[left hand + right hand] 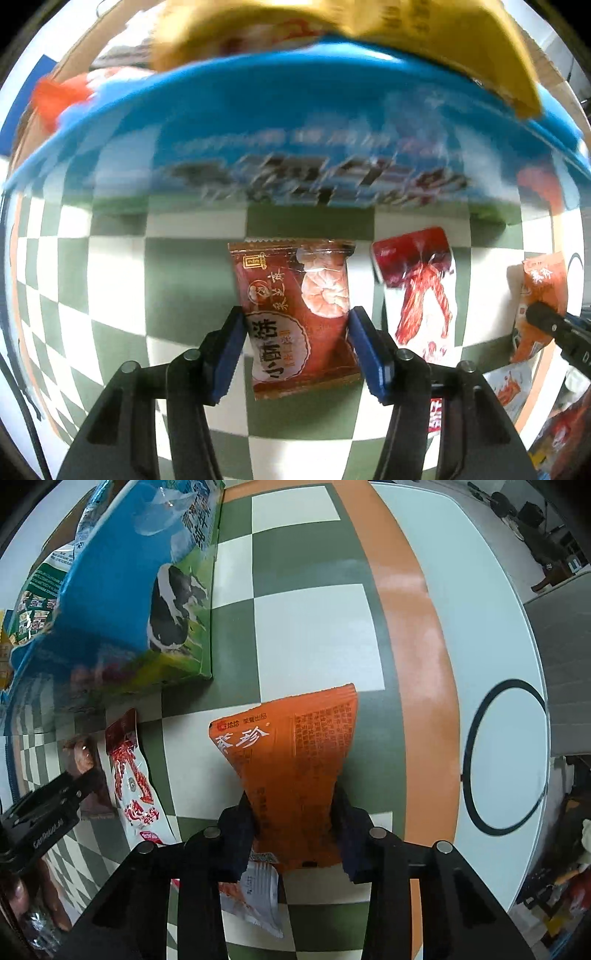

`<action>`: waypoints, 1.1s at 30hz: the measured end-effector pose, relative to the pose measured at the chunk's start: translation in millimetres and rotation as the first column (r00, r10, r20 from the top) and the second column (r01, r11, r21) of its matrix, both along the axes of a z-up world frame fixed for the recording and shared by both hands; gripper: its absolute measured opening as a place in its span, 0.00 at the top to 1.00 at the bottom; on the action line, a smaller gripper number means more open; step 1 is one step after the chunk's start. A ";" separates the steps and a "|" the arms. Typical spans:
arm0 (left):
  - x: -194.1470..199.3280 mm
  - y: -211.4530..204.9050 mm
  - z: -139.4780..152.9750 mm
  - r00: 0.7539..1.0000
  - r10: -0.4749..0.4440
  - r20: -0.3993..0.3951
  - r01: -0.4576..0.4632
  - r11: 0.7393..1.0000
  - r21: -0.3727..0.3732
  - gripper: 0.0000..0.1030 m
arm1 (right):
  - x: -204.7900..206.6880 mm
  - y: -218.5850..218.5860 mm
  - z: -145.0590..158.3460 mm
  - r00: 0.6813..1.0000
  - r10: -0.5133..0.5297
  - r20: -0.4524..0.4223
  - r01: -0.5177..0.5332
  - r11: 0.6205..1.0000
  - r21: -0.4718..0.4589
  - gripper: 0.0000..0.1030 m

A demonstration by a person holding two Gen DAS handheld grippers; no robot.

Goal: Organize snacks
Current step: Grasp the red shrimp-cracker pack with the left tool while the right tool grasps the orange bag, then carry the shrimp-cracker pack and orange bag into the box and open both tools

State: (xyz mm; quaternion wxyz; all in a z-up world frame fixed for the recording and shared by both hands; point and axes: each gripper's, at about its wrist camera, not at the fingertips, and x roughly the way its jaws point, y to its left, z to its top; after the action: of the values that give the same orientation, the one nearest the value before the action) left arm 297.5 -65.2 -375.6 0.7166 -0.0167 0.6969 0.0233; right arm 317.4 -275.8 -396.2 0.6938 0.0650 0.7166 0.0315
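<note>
In the left wrist view my left gripper (297,339) is shut on a reddish-brown cake packet (295,314), its blue pads pressing both sides. In the right wrist view my right gripper (293,823) is shut on an orange snack packet (291,760) and holds it above the checkered cloth. That orange packet (539,302) and the right gripper show at the right edge of the left view. The left gripper (51,805) and its brown packet (86,771) show at the left of the right view.
A big blue milk-powder bag (295,147) lies just ahead, also in the right view (122,572), with a yellow bag (369,22) on it. A red-and-white spicy strip packet (421,288) lies between the grippers. The green-white checkered cloth (314,627) has an orange border; a white table (461,572) lies beyond.
</note>
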 end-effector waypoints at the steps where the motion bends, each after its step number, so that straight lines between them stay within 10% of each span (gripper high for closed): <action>1: -4.6 0.2 2.5 1.000 -0.001 0.001 0.001 1.000 0.000 0.47 | -1.0 0.4 1.2 1.000 0.001 0.000 -0.001 1.000 -0.001 0.62; 11: -69.0 7.2 27.2 0.999 0.030 0.040 -0.028 0.999 -0.039 0.47 | -25.4 -5.5 31.0 0.996 -0.082 0.040 0.079 0.995 0.053 0.64; 19: -96.6 7.5 100.3 0.989 0.016 0.146 -0.001 0.995 -0.105 0.47 | -33.1 3.2 104.5 0.985 -0.130 0.110 0.108 0.977 0.185 0.64; 33: 48.2 75.9 199.9 0.942 0.070 0.328 -0.023 0.989 -0.145 0.47 | 39.3 65.9 192.3 0.974 -0.063 0.216 0.003 0.963 0.269 0.64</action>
State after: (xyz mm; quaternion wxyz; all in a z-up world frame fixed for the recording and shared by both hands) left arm 345.7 10.6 -175.7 0.8200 -0.0866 0.5657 -0.0115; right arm 356.7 -209.9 -203.9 0.7549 0.1658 0.6225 0.1233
